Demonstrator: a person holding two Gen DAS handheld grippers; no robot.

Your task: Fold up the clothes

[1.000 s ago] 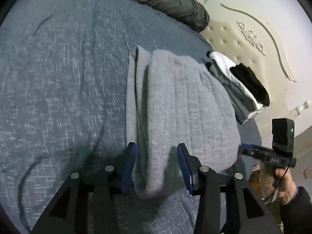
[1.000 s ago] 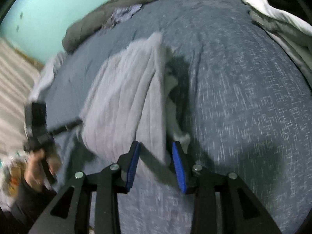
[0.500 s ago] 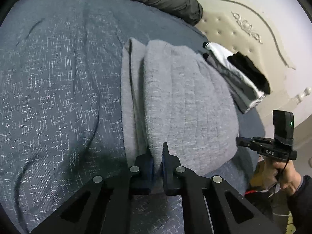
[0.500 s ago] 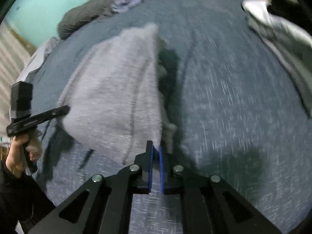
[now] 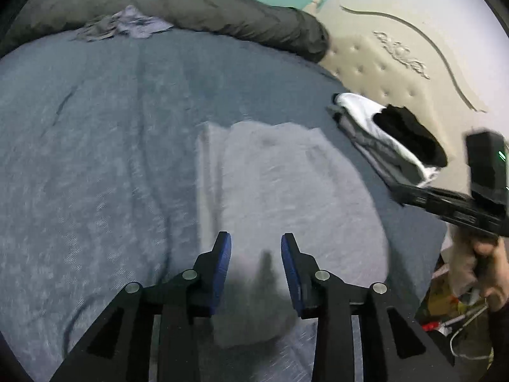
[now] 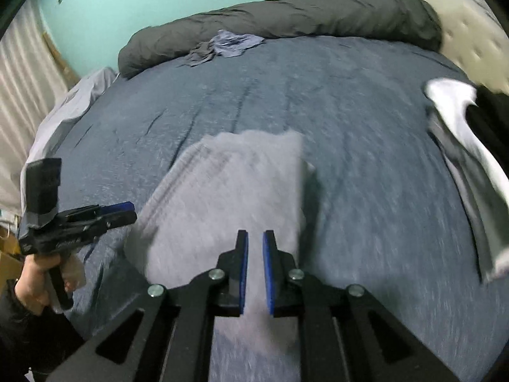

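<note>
Where the blue-grey bed [image 5: 95, 165] fills most of both views, wide bare cover lies open from nine to twelve o'clock. A dark rolled duvet [image 6: 286, 19] lines the far edge at twelve, with a crumpled blue garment [image 6: 226, 46] against it. At two o'clock, by the cream headboard [image 5: 397, 63], sits a stack of folded clothes [image 5: 391, 140]. The folded grey sweater [image 5: 286, 191] lies flat at centre. The left gripper [image 5: 256, 254] hovers over its near edge, fingers just reopened, gripping nothing. The right gripper [image 6: 255, 254] fingers stand slightly apart, just parting, empty.
</note>
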